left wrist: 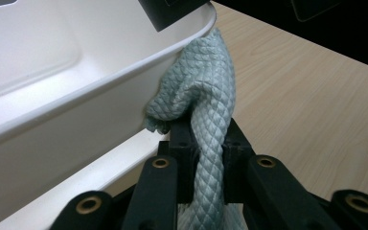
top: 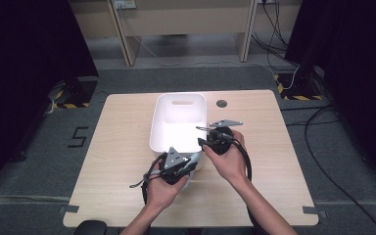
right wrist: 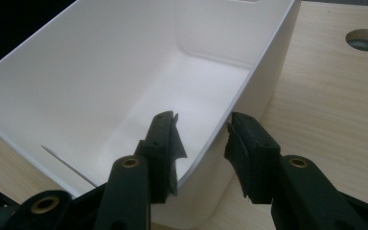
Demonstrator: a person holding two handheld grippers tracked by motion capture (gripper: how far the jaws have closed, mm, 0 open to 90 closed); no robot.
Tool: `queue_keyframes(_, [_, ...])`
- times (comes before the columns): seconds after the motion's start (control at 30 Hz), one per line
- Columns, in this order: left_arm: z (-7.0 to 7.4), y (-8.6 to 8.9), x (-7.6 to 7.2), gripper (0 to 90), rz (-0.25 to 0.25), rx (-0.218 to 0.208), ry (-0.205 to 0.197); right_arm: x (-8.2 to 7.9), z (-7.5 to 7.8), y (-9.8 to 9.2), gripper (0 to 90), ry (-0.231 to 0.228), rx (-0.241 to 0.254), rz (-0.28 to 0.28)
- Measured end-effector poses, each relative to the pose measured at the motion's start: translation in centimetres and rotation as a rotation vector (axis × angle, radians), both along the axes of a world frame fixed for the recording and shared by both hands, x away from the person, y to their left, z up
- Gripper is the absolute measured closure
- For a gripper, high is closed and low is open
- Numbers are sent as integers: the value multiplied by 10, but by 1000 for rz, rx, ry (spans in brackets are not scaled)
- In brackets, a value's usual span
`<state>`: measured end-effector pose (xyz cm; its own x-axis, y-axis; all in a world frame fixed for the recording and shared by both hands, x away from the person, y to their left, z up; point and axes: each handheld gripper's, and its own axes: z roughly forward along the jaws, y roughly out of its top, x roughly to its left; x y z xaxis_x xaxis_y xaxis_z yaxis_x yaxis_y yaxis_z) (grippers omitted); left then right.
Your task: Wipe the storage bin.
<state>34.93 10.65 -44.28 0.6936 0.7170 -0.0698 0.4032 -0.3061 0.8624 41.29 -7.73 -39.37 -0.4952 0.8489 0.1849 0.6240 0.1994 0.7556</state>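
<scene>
One white bin (top: 178, 122), one grey cloth (left wrist: 203, 96) pinched in left tool (left wrist: 206, 143), right tool (right wrist: 201, 143) agape astride bin wall

From overhead on your side, the high view is looking forward and down across the whole table (top: 122, 132), taking in the white bin (top: 178, 122) at mid-distance. Your left gripper view is sitting close against the bin's (left wrist: 67, 110) outer wall, facing along its rim. Your right gripper view is peering from just above the near corner into the same bin (right wrist: 124, 72).
</scene>
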Motion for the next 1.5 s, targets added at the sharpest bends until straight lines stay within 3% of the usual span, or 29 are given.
queue_keyframes(0.87, [-32,-7,2,789,2,76,8,0,0,0,621,3,5,1])
queue_keyframes(1.3, [-54,-7,6,788,-3,115,57,0,0,0,621,4,7,0])
queue_keyframes(1.5, [-58,-9,7,787,-1,119,58,0,0,0,621,4,7,0])
